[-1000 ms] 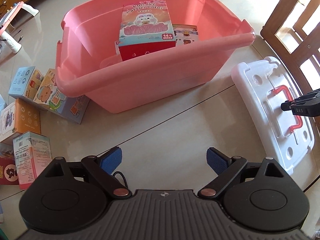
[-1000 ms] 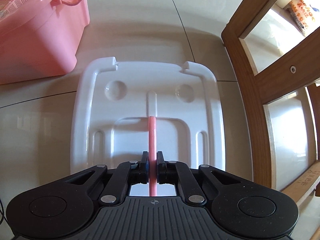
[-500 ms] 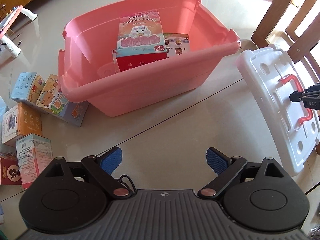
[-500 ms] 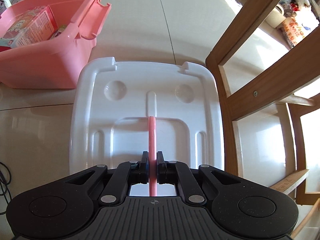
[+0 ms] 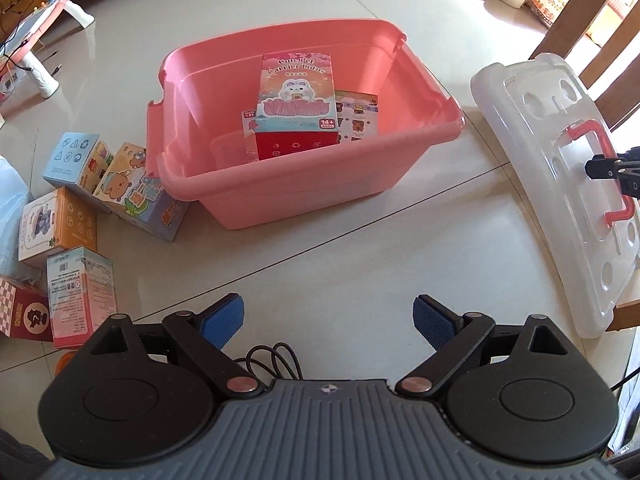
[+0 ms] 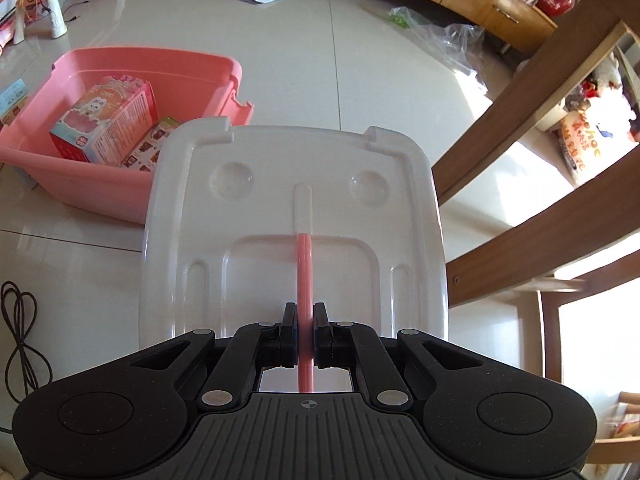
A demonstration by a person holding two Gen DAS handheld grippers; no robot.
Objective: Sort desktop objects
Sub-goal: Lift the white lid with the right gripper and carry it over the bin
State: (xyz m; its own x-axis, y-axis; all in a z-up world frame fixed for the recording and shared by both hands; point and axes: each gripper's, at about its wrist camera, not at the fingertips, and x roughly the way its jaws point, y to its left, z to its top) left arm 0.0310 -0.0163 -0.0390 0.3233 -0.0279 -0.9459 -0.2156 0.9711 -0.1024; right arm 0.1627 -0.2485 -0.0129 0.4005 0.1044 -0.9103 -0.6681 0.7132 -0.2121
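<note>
Your right tool (image 6: 306, 334) is clamped on the pink handle (image 6: 305, 268) of the white bin lid (image 6: 256, 216); the moulded lid, with round dimples and ribbed recesses, hangs tilted off the tiled floor (image 5: 320, 248). Your left tool (image 5: 328, 320) stands wide open with nothing between its blue pads (image 5: 224, 320), over bare floor. Beyond it sits the pink storage bin (image 5: 280, 184), holding a rabbit-printed toy box (image 5: 298, 104) with a bear-printed box (image 5: 358, 116) just behind. To the bin's left, small colourful cartons (image 5: 80, 208) cluster on the floor. A wooden chair (image 6: 532, 184) stands right of the lid.
</note>
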